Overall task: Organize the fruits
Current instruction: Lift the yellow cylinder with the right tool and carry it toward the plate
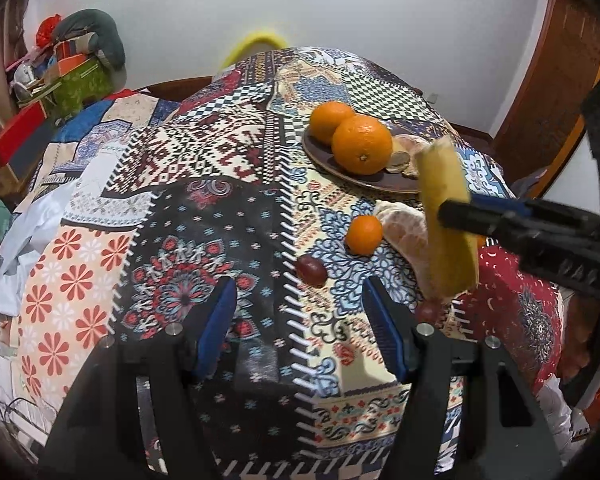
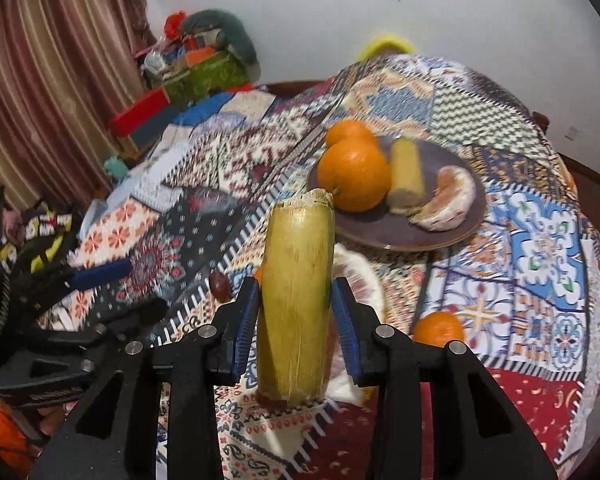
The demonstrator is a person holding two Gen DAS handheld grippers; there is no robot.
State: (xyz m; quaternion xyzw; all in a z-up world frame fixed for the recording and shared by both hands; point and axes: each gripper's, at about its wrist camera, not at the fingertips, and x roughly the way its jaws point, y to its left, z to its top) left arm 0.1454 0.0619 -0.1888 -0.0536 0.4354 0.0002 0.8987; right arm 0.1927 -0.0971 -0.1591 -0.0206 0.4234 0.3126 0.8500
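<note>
My right gripper (image 2: 296,285) is shut on a short yellow-green cane piece (image 2: 298,260), held upright above the patterned tablecloth; it also shows in the left wrist view as the cane piece (image 1: 440,172) in the right gripper (image 1: 454,213). Beyond it lies a brown plate (image 2: 380,234) with two oranges (image 2: 354,176), a second cane piece (image 2: 408,176) and a peeled citrus piece (image 2: 446,200). My left gripper (image 1: 299,304) stands open over bare cloth, just short of a dark red grape (image 1: 311,271). A small mandarin (image 1: 364,234) and peeled citrus (image 1: 404,228) lie on the cloth.
Another grape (image 1: 426,312) lies by the left gripper's right finger. A second small mandarin (image 2: 438,328) sits right of my right gripper. Boxes and clutter (image 1: 72,76) pile up at the back left, near a striped curtain (image 2: 52,80). The round table drops off on every side.
</note>
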